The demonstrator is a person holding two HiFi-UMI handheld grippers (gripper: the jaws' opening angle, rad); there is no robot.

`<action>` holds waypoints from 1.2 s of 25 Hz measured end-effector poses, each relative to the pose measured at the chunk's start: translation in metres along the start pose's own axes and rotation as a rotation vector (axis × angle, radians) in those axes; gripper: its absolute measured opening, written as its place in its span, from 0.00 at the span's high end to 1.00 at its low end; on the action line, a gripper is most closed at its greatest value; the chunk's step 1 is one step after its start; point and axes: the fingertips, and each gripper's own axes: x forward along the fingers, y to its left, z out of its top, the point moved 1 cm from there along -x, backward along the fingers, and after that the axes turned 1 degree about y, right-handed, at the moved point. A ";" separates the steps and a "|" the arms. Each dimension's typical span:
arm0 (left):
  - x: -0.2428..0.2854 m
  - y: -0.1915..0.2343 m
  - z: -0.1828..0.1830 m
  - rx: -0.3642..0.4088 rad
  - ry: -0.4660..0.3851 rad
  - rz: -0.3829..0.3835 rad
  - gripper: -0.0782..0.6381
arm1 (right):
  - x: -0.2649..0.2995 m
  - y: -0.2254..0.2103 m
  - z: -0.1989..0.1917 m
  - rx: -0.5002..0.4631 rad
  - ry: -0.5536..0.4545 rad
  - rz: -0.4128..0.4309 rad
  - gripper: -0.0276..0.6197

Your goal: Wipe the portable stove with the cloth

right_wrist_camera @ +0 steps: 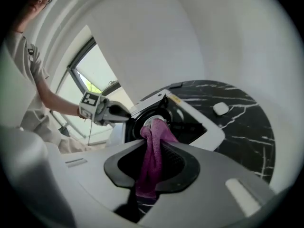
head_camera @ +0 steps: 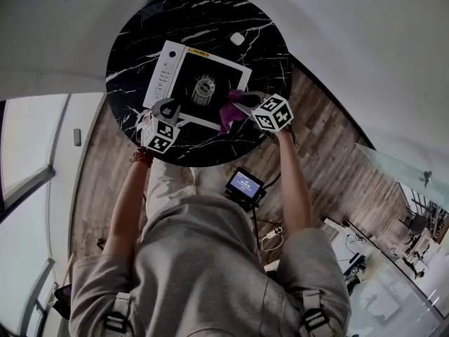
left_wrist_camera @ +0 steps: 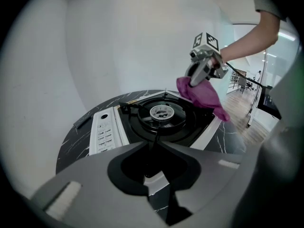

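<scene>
Right gripper (right_wrist_camera: 151, 148): clamped on the purple cloth (right_wrist_camera: 153, 163), dangling at the portable stove (head_camera: 163, 72)'s right edge
Left gripper (left_wrist_camera: 154, 145): jaws drawn together by the stove's near rim
Stove: on the black marble table (head_camera: 130, 55)
Progress: likely mid-wipe; remaining surface impossible to judge

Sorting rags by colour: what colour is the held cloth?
The cloth is magenta-purple, clearest in the right gripper view.

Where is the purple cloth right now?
In the head view the cloth hangs right of centre, clamped in the right gripper's jaws, over the near right corner of the stove on the round black table.
</scene>
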 end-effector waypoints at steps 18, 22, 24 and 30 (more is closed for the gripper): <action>0.003 -0.004 0.001 0.017 -0.026 -0.013 0.79 | 0.043 -0.046 0.017 -0.254 0.170 -0.317 0.84; 0.003 -0.003 0.002 0.018 -0.027 -0.010 0.79 | 0.049 -0.024 0.008 -0.303 0.216 -0.261 0.84; 0.004 -0.003 0.002 0.018 -0.030 -0.008 0.79 | 0.050 -0.013 0.002 -0.305 0.216 -0.235 0.84; 0.003 -0.006 -0.001 0.019 -0.028 -0.008 0.79 | 0.052 0.017 -0.019 -0.251 0.192 -0.155 0.85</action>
